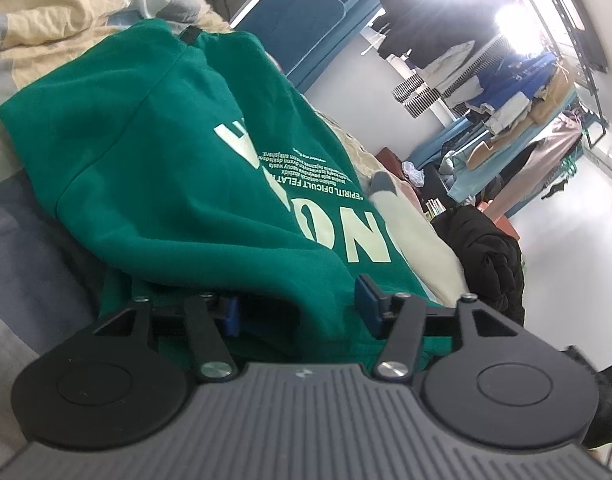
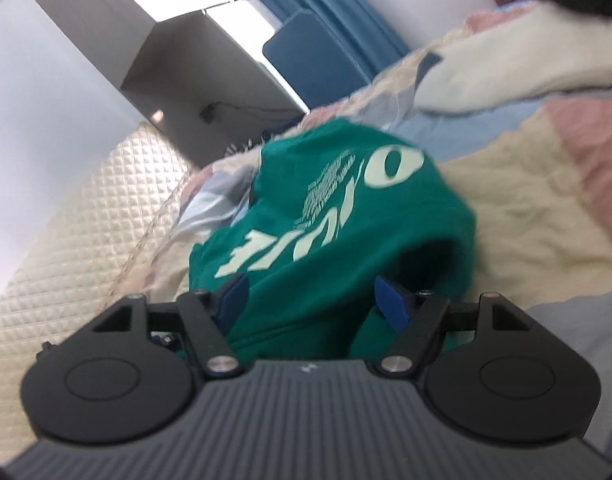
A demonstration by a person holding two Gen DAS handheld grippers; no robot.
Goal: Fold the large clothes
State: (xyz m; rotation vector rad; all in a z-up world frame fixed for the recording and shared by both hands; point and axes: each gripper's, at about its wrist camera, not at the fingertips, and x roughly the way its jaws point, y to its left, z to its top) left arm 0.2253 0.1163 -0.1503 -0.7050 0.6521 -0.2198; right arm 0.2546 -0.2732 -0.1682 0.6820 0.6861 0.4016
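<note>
Both grippers, left gripper (image 1: 300,308) and right gripper (image 2: 314,300), stand spread astride the green sweatshirt (image 1: 178,152) folded on the patchwork quilt (image 2: 526,184), pinching nothing; a fold looks just laid; next, regrip an edge.

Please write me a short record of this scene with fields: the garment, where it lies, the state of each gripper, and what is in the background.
garment: green sweatshirt with pale printed letters, bunched and partly folded
surface: patchwork quilt in cream, pink and blue, under the sweatshirt
left gripper: jaws apart, green cloth between the blue pads, not pinched
right gripper: jaws apart, cloth between them, not pinched
beside the garment: black jacket
background: rack of mixed clothes; cream quilted panel
picture quality: right wrist view blurred
</note>
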